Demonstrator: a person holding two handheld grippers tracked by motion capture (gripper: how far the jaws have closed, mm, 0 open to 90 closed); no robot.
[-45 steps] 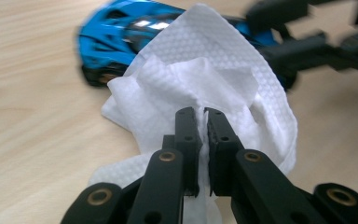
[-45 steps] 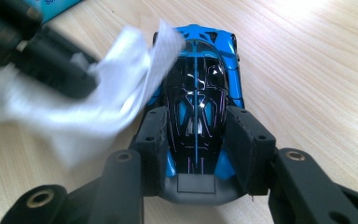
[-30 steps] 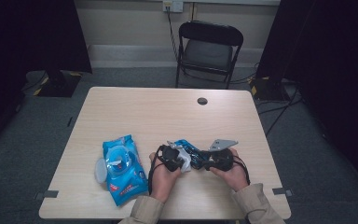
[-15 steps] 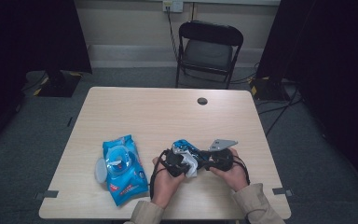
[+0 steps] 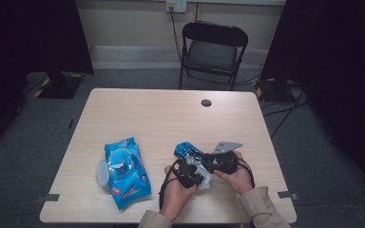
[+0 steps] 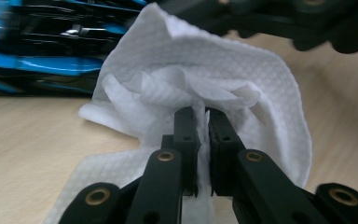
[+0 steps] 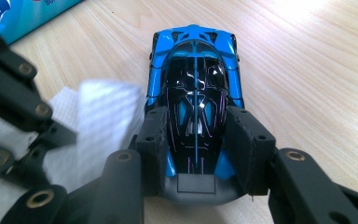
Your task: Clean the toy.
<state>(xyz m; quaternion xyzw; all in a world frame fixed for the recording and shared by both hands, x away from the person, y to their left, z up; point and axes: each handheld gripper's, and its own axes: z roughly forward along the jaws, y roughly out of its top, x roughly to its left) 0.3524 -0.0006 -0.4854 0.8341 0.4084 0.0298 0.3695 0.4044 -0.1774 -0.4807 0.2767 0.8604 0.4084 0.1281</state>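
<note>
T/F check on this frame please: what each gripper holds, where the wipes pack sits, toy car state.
1. The left gripper is shut on a white wipe. True.
2. The right gripper clamps a red toy car. False: the toy car is blue and black.
3. The wipes pack lies on the table, on the left gripper's side of the hands. True.
4. The toy car lies on its roof. False: it sits upright, roof up.
5. The wipes pack's lid is closed. False: the round lid is flipped open.

The wipes pack (image 5: 123,171) blocked the table's (image 5: 161,114) near left; the far half lay open beyond the toy car (image 5: 186,150).
</note>
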